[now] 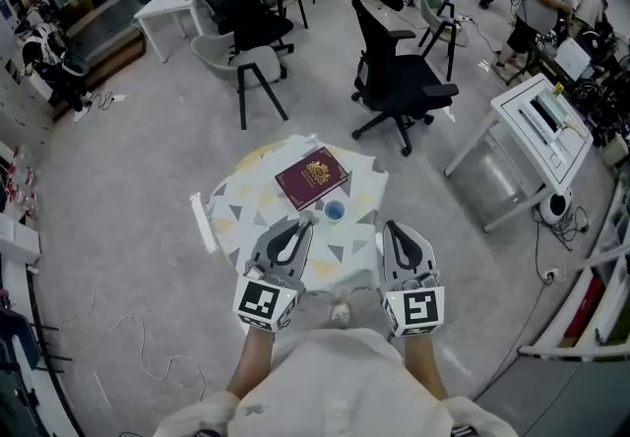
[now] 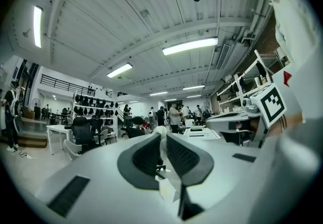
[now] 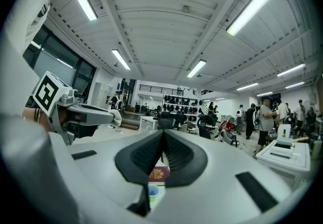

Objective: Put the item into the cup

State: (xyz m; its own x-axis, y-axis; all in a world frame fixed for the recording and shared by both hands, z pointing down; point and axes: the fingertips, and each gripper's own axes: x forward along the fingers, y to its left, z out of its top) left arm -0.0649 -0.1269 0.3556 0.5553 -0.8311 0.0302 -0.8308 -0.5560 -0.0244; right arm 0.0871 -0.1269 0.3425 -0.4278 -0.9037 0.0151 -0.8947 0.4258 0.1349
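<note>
**Head view: two handheld grippers above a small surface with a cup and a book**

A small round surface (image 1: 246, 204) with a pale triangle-patterned cover holds a little blue cup (image 1: 334, 212). A maroon book (image 1: 311, 177) with a gold crest lies just beyond the cup, nearly touching it. The left gripper (image 1: 300, 223) sits just left of the cup. Its fingers (image 2: 144, 155) are closed on a small white item (image 2: 160, 131), which pokes out at their tips close beside the cup's rim. What the item is cannot be told. The right gripper (image 1: 389, 226) is right of the cup and a little nearer the person. Its fingers (image 3: 179, 155) are pressed together with nothing between them.
</note>
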